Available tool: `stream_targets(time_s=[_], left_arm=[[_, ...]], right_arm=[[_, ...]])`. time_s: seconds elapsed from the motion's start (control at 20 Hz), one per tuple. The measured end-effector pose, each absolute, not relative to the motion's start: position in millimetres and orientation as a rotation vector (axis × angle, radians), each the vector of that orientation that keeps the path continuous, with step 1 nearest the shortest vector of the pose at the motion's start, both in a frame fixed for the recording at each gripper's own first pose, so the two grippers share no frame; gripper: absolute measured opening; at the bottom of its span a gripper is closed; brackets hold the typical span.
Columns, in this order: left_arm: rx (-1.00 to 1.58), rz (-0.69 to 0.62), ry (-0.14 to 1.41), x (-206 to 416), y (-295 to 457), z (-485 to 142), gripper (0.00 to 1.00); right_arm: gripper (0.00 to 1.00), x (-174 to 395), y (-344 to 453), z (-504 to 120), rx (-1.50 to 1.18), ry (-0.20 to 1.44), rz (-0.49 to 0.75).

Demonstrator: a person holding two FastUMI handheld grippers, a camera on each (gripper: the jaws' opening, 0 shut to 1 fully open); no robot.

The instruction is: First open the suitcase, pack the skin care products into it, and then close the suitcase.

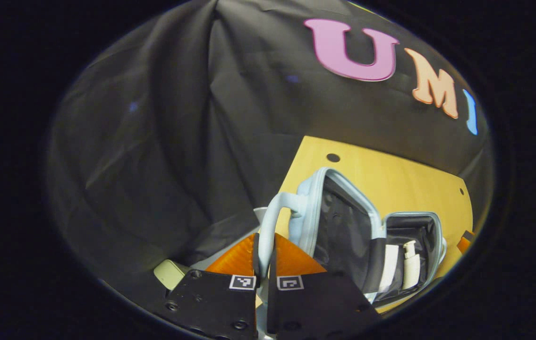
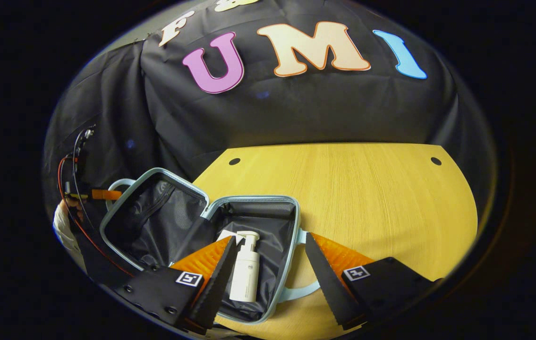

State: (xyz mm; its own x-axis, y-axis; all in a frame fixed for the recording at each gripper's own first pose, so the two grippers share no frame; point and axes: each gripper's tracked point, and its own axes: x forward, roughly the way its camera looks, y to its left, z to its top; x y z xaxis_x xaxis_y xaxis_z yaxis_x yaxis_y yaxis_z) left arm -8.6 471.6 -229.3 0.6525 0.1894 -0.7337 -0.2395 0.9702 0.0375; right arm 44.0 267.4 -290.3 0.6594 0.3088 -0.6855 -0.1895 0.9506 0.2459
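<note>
Wooden table [image 2: 367, 198] spreads under both of your grippers, its far edge against the black cloth wall [image 2: 296, 113]. On its left part, in the right gripper view, the pale blue suitcase [image 2: 201, 222] lies open: the lid [image 2: 149, 217] is tilted up and back on the left, and the base [image 2: 291, 212] lies flat beside it, both lined in dark fabric.

Your left gripper [image 1: 264, 269] is clenched on the suitcase handle [image 1: 272, 212]. In the left gripper view both fingers press against the pale loop, which rises between them and curves over to the lid's edge. In the right gripper view the same gripper [image 2: 100, 193] shows small behind the lid, with wires and a gloved hand [image 2: 62, 219] beside it.

Your right gripper [image 2: 270, 264] is released, its jaws spread wide and holding nothing. It hovers over the near side of the base; the left finger [image 2: 216, 278] sits over the lining and the right finger [image 2: 329, 278] over the table just outside the rim, near the second handle [image 2: 303, 289].

Inside the base lies a white pump bottle [image 2: 245, 274], pump end toward the wall, between your right gripper's fingers in that view and touching neither. A flat white item [image 2: 227, 235] lies just behind it, partly hidden. In the left gripper view the bottle [image 1: 411, 267] shows in the base beside a white strip [image 1: 390, 267].
</note>
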Motion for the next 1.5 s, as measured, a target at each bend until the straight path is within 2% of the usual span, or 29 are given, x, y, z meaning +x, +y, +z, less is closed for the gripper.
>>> stream_targets(time_s=[0.1,0.25,0.75,1.15,1.5], left_arm=[[-0.035,0.203,0.79,-3.8,447.6,-202.2,0.04],[0.003,0.14,0.741,7.9,409.1,-168.7,0.01],[-0.017,-0.125,0.636,22.5,259.7,-119.9,0.01],[-0.092,-0.342,0.645,19.9,140.0,-132.2,0.02],[-0.069,-0.467,0.743,4.5,57.2,-175.7,0.04]], right_arm=[[0.92,42.9,258.8,-281.4,0.152,0.78,0.29],[0.92,42.6,242.7,-268.1,0.146,0.729,0.284],[0.92,26.7,179.8,-246.0,0.161,0.662,0.22],[0.92,4.8,137.3,-237.6,0.163,0.648,0.163],[0.92,-12.5,89.6,-229.3,0.162,0.632,0.082]])
